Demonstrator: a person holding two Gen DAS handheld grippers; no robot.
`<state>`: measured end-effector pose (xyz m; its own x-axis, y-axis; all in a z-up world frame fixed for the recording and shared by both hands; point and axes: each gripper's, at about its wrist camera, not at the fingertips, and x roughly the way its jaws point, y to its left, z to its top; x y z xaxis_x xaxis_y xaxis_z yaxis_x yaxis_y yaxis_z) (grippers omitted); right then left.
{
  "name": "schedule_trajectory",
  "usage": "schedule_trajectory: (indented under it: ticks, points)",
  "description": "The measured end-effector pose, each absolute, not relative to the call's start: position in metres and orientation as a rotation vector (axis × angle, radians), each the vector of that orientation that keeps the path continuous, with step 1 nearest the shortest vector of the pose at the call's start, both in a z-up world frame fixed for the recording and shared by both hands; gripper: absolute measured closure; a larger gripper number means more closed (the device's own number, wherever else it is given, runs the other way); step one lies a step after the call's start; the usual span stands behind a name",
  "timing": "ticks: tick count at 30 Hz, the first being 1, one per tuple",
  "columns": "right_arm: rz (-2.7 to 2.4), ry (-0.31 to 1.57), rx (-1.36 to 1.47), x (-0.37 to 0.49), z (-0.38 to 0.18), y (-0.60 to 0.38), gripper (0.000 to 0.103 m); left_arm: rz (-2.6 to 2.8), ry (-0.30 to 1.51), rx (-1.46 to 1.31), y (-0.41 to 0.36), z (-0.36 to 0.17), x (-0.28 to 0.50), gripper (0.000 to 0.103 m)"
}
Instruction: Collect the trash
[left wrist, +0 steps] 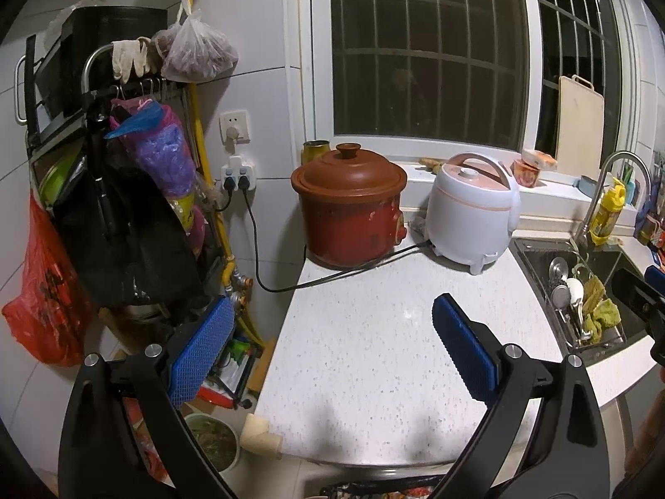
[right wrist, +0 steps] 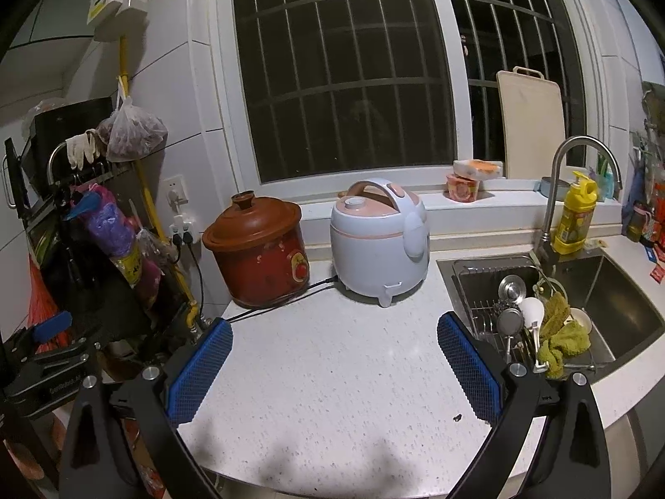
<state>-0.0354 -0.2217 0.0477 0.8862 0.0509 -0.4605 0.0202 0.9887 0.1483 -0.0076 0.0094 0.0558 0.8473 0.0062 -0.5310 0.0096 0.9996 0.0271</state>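
Both claws hang above the near edge of the speckled white worktop (right wrist: 332,366), each with its blue pads spread wide and nothing between them: the left claw (left wrist: 332,353) toward the worktop's left edge, the right claw (right wrist: 332,366) more toward the sink (right wrist: 623,291).

The only loose trash that shows on the worktop is a small dark crumb (right wrist: 458,418) near the front edge, just inside the right claw's right-hand pad. What it is made of is too small to tell. A few pale flecks (left wrist: 409,314) lie mid-worktop and may be mere specks.

To do this step well, I judge the right claw should drop straight onto the crumb with one pad on either side and both tips touching the stone, then close slowly; the ribbed rubber pads grip well, but so small a scrap can slip out beneath them on a hard, smooth top. Sweeping it toward the front edge may serve better than pinching.

At the back edge stand a round brown clay pot (right wrist: 257,249) with a knobbed lid and a glossy white plastic rice cooker (right wrist: 380,241) on short feet, its black cord (right wrist: 274,307) trailing across the worktop; keep the pads clear of that cord. A limp yellow-green cloth (right wrist: 565,341) lies in the wire rack in the sink. Thin crinkled plastic bags (left wrist: 45,291) hang left of the worktop.
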Motion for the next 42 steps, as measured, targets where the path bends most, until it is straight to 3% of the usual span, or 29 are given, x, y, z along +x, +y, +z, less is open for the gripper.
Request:
schedule_trajectory:
  ticks: [42]
  points:
    - [0.020,0.487,0.143,-0.046,0.045,-0.221,0.005,-0.010,0.572,0.034,0.008,0.054,-0.014,0.009]
